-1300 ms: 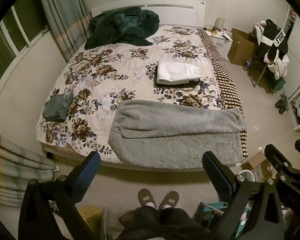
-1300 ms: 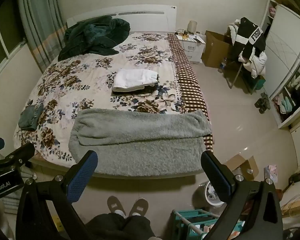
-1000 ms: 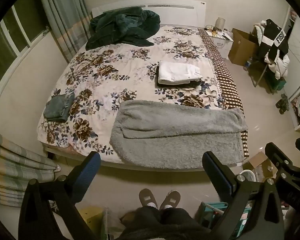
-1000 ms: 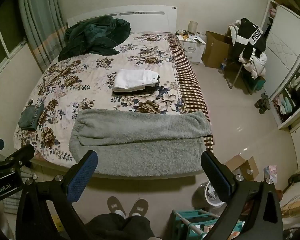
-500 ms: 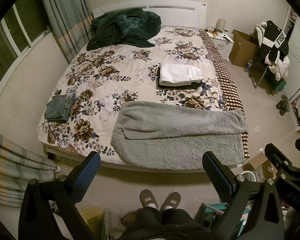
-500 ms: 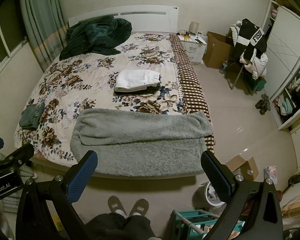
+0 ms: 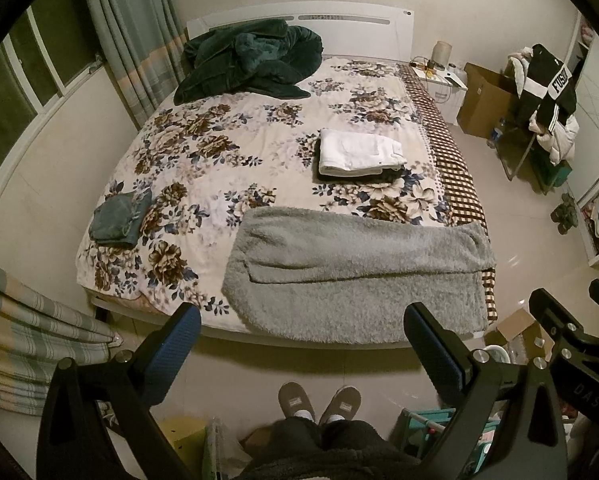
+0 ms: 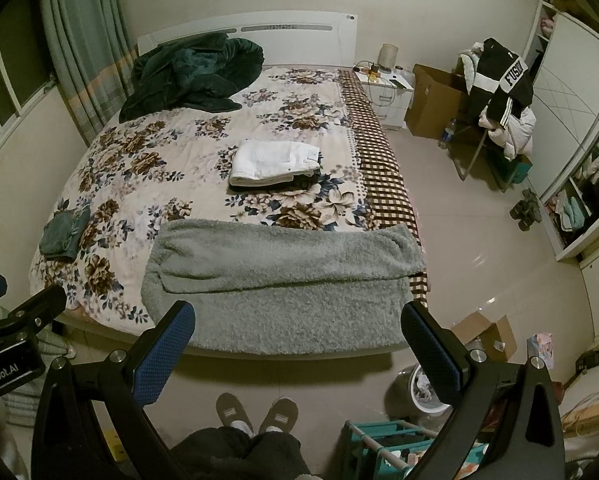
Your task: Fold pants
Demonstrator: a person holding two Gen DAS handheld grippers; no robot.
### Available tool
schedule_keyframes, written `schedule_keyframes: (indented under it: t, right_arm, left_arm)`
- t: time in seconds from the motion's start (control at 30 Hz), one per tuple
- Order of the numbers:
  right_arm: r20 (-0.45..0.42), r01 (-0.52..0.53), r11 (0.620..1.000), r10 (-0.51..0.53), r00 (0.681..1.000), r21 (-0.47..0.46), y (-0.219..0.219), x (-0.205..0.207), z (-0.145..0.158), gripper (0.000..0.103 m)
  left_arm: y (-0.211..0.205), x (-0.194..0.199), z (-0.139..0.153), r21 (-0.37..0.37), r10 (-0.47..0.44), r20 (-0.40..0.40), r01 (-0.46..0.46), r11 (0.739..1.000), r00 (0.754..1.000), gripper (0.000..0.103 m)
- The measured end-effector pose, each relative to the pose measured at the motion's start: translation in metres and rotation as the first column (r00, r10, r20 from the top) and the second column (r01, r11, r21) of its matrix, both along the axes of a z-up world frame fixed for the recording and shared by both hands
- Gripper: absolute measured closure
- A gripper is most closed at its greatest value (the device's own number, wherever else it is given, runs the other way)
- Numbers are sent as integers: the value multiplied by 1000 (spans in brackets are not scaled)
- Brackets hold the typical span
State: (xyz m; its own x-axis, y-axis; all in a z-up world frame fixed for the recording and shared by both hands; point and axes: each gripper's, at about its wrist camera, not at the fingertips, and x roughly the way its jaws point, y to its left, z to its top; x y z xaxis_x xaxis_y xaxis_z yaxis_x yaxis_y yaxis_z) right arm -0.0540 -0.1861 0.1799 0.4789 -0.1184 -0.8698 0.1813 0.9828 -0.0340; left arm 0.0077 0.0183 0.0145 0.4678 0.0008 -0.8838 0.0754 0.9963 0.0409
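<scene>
2 grippers hang over the floor at the foot of the bed [image 7: 111, 306], both held back from it and touching nothing. The left gripper [image 7: 301, 330] has its jaws spread wide and empty; the right gripper [image 8: 297, 330] is the same, wide apart with nothing between the pads.

Just beyond them, the grey pants [image 7: 359, 268] lie flat across the near edge of the bed, 1 leg laid over the other lengthwise. That looks like the 1st fold done; the crosswise folds, I judge, are left.

Farther up the bed a white folded garment [image 7: 359, 154] sits on a dark one, and a small teal folded piece [image 7: 117, 222] lies near the left edge. A dark green blanket [image 7: 251, 60] is heaped by the headboard.
</scene>
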Motion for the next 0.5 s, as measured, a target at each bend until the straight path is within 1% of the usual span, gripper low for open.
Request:
schedule_keyframes:
  t: [0.47,0.5]
  right_arm:
    - [-1,0,1000,0,1000,2,-3,-3,-5,0]
    - [-2,-1,1000,1,1000,2,0,-2,1,0]
  left_arm:
    - [0,0,1,2,1,4,-1,1000,1000,0]
    - [0,-1,0,0,1,4,-1,1000,1000,0]
